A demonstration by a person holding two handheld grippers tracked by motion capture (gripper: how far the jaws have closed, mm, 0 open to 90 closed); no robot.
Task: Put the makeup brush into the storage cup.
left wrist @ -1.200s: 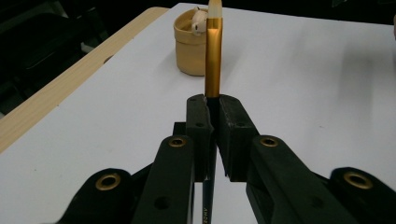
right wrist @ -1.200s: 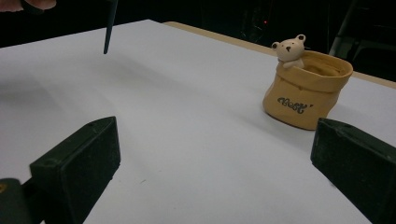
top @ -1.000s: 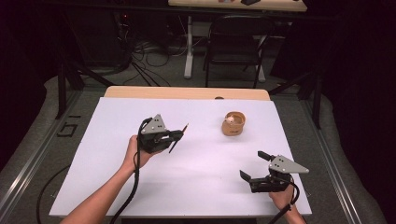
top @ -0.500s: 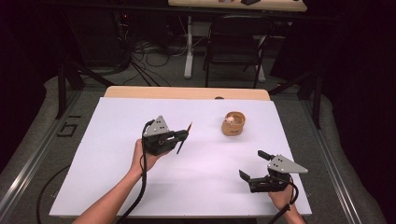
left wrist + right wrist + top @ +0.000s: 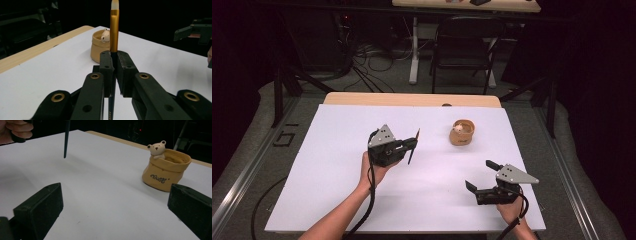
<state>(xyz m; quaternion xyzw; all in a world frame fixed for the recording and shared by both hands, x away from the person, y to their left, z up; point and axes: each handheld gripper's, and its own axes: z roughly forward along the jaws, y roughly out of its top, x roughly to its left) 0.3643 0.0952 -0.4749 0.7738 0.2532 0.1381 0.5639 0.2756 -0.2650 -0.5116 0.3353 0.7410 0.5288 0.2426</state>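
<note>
My left gripper (image 5: 412, 146) is shut on a thin brush (image 5: 414, 145) above the middle of the white table (image 5: 337, 150). In the left gripper view the brush (image 5: 114, 30) stands up between the closed jaws, showing a gold ferrule and a pale tip. Its dark lower end (image 5: 66, 140) hangs just above the table. A tan pot (image 5: 462, 132) with a small bear figure on its rim stands to the right of the brush, apart from it. My right gripper (image 5: 479, 175) rests low at the front right, jaws open and nothing between them, facing the pot (image 5: 166, 171).
A strip of bare wood (image 5: 412, 99) runs along the table's far edge. Behind it stand a black chair (image 5: 462, 45) and a desk leg, with cables on the floor. The dark floor drops away on both sides of the table.
My left gripper has shifted slightly to the right with the brush, which now stands more upright. The right gripper has not moved.
</note>
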